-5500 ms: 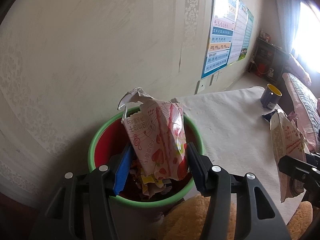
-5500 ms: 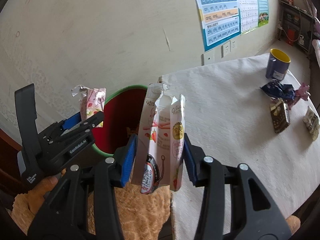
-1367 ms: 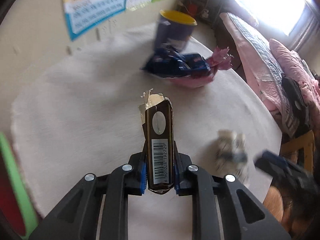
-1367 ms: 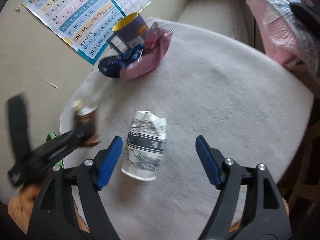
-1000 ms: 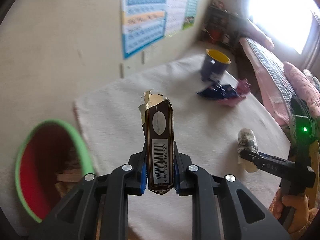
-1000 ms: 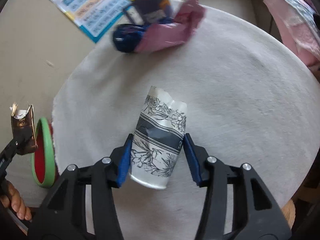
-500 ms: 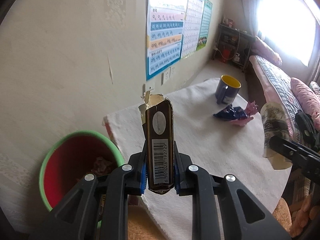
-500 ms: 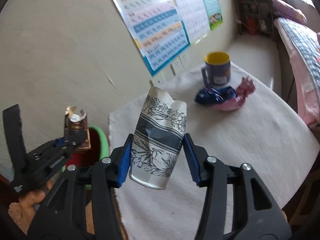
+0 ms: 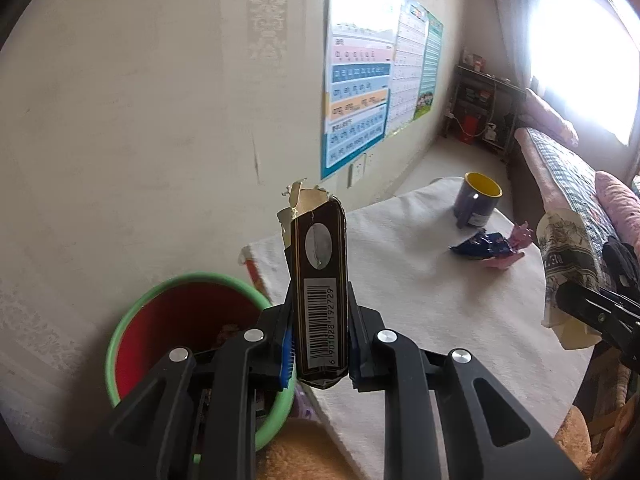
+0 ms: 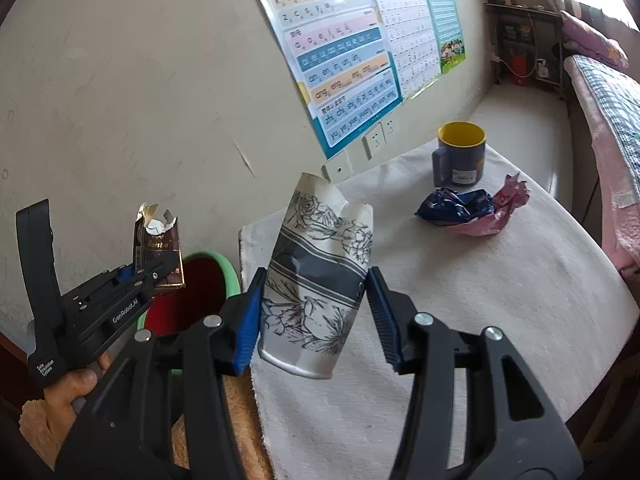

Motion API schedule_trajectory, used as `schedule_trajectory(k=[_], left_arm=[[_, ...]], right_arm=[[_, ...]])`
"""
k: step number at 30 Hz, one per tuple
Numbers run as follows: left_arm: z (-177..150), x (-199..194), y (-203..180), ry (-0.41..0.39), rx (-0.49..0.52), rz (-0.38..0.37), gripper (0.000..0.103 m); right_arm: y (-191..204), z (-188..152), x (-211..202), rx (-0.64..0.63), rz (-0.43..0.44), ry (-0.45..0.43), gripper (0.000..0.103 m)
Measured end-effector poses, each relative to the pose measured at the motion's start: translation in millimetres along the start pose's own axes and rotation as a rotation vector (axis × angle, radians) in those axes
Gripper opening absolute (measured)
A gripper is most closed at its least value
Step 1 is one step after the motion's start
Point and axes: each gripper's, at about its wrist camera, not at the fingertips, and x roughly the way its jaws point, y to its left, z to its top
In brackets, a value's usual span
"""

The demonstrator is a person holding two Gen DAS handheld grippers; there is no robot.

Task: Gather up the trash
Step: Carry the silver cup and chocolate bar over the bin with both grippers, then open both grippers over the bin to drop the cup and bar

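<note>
My left gripper (image 9: 318, 344) is shut on a torn dark brown pack (image 9: 318, 280) with a barcode, held upright just right of the green-rimmed red bin (image 9: 168, 320), which has trash inside. My right gripper (image 10: 316, 308) is shut on a crushed white paper cup (image 10: 316, 280) with dark flower print, held above the table's near left part. In the right wrist view the brown pack (image 10: 160, 248) and the left gripper (image 10: 136, 276) hang over the bin (image 10: 208, 276). In the left wrist view the cup (image 9: 568, 264) shows at the right edge. Blue and pink wrappers (image 10: 468, 208) lie on the table.
A round table under a white cloth (image 10: 500, 300) fills the right side. A blue mug with a yellow inside (image 10: 460, 156) stands at its far edge. Posters (image 10: 340, 48) hang on the wall behind. A bed with pink bedding (image 9: 580, 168) runs along the right.
Both grippers have risen and swung left toward the bin. The bin has come closer under the brown pack. The right gripper closed on the paper cup and lifted it off the table.
</note>
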Motion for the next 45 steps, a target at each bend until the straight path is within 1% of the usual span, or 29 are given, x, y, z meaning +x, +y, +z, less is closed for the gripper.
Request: schedule_trajectory(k=[4,12,18,23,29,34,39,44,45], left_arm=[[-2.0,0.4,12.5,0.002,-0.019,0.018,0.018],[-10.1,2.2,45.0,0.011,-0.057,0.084,0.018],[-17.6,6.3,68.5,0.031,-0.089,0.118,0.018],[-25.6,17.2,86.1,0.062,-0.119,0.148,0.018],[-40.7,30.0,107.9,0.106,-0.148,0.190,0.018],[-52.7,37.4,129.4,0.142,-0.183,0.228,0.018],[-61.8,42.9,142.3,0.168,-0.200,0.248,0.018],[-71.8,45.4,154.1,0.195,-0.213,0.271,0.018],[-75.1,44.9,157.6,0.203,-0.215,0.276,0.020]], right_arm=[[12.2,2.0,8.7,-0.027,0.014,0.015,0.049],[43.7,4.2,32.4,-0.081,0.068,0.056,0.049],[66.3,2.9,49.2,-0.117,0.096,0.090,0.049],[76.8,-0.8,62.6,-0.136,0.106,0.126,0.049],[89.2,-14.3,84.0,-0.135,0.128,0.188,0.049],[107.6,-24.6,106.7,-0.149,0.164,0.241,0.049],[134.2,-31.3,134.7,-0.165,0.221,0.293,0.049],[154.9,-36.3,152.9,-0.188,0.250,0.326,0.050],[157.3,-36.7,155.2,-0.189,0.254,0.331,0.050]])
